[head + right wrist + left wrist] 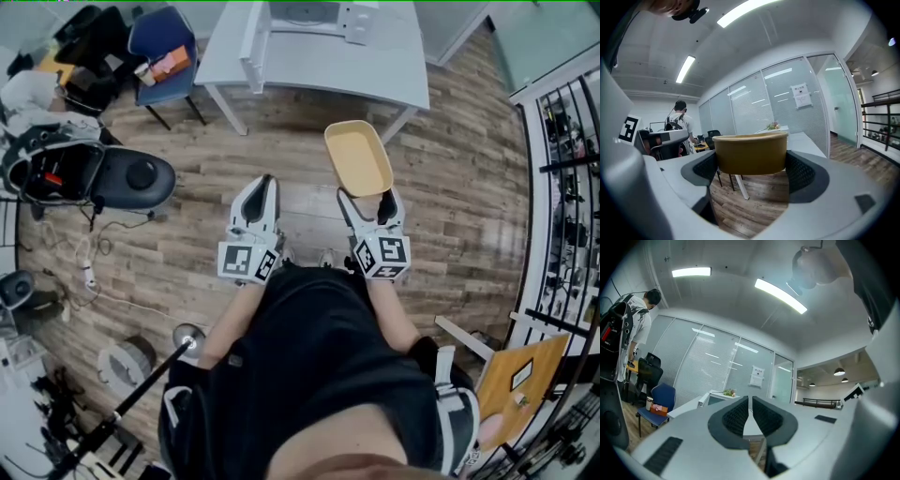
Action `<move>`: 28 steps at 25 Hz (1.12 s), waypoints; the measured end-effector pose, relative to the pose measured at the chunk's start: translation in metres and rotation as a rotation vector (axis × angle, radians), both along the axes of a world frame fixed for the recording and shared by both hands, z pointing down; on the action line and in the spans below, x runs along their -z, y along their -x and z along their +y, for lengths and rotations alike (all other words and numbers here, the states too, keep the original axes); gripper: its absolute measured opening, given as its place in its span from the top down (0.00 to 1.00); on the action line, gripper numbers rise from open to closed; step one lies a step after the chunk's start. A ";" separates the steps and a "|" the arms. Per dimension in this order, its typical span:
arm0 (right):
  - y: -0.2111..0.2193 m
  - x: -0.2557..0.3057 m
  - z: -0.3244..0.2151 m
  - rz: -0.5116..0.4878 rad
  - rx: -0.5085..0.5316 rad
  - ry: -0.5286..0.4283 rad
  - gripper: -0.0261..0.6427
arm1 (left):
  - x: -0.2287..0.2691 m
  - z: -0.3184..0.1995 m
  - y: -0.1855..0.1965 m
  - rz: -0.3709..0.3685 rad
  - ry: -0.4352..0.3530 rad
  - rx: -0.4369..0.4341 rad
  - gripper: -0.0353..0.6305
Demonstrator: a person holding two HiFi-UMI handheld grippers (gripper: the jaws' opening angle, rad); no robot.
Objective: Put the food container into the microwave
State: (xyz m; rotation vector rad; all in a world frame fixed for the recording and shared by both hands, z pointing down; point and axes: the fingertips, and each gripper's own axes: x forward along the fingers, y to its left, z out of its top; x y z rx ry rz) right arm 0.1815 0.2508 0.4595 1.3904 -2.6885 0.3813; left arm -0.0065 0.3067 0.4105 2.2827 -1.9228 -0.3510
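A yellow, empty food container [357, 156] hangs over the wooden floor, and my right gripper [367, 198] is shut on its near end. In the right gripper view the container [751, 152] fills the gap between the two dark pads [802, 172]. My left gripper [258, 192] is to its left at about the same height, shut with nothing between its pads [738, 416]. The microwave [302, 14] stands on the grey table [394, 70] ahead, its door [252, 47] swung open toward me.
A blue chair [164, 42] and a dark scooter-like machine [94, 178] stand to the left. Cables [80, 258] lie on the floor at left. A black metal rack [567, 169] and an orange board [520, 380] are on the right. A person [679, 122] stands far off.
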 end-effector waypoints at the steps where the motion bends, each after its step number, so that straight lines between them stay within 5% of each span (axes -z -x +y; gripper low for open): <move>1: 0.001 0.000 0.001 -0.003 -0.004 0.002 0.26 | 0.000 0.001 0.001 0.000 0.000 -0.002 0.88; 16: 0.049 -0.021 -0.035 -0.004 -0.062 0.017 0.26 | -0.020 -0.035 0.046 0.032 0.013 -0.077 0.88; 28: 0.069 -0.044 -0.244 0.011 0.025 0.013 0.26 | -0.028 -0.233 0.054 0.000 0.014 -0.007 0.88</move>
